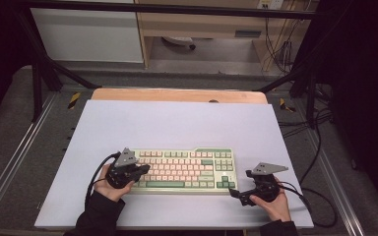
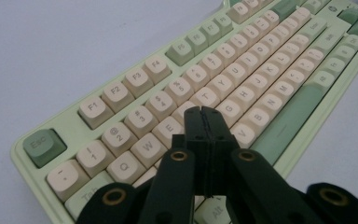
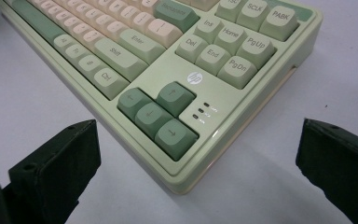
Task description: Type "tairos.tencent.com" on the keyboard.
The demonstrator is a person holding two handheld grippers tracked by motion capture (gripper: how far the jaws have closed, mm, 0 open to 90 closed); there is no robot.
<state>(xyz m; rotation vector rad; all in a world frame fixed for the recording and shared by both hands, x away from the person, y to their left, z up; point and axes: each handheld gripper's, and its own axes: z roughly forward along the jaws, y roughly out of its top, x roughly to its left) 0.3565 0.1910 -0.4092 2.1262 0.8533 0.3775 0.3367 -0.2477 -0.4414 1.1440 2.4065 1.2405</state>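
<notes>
A pale green keyboard (image 1: 182,169) with cream and green keys lies near the front of the white mat. My left gripper (image 1: 144,170) hovers over its left end. In the left gripper view the jaws are pressed together with nothing between them, and the left gripper (image 2: 204,113) has its tips just above the cream letter keys (image 2: 242,100) near the R and T; I cannot tell whether they touch. My right gripper (image 1: 237,193) sits low at the keyboard's front right corner (image 3: 186,182). The right gripper (image 3: 199,140) is open wide, its jaws on either side of the arrow keys (image 3: 156,114).
The white mat (image 1: 177,123) covers a wooden table whose far edge (image 1: 177,94) shows behind it. Cables (image 1: 320,196) trail off the mat's right side. Metal frame rails and dark floor surround the table.
</notes>
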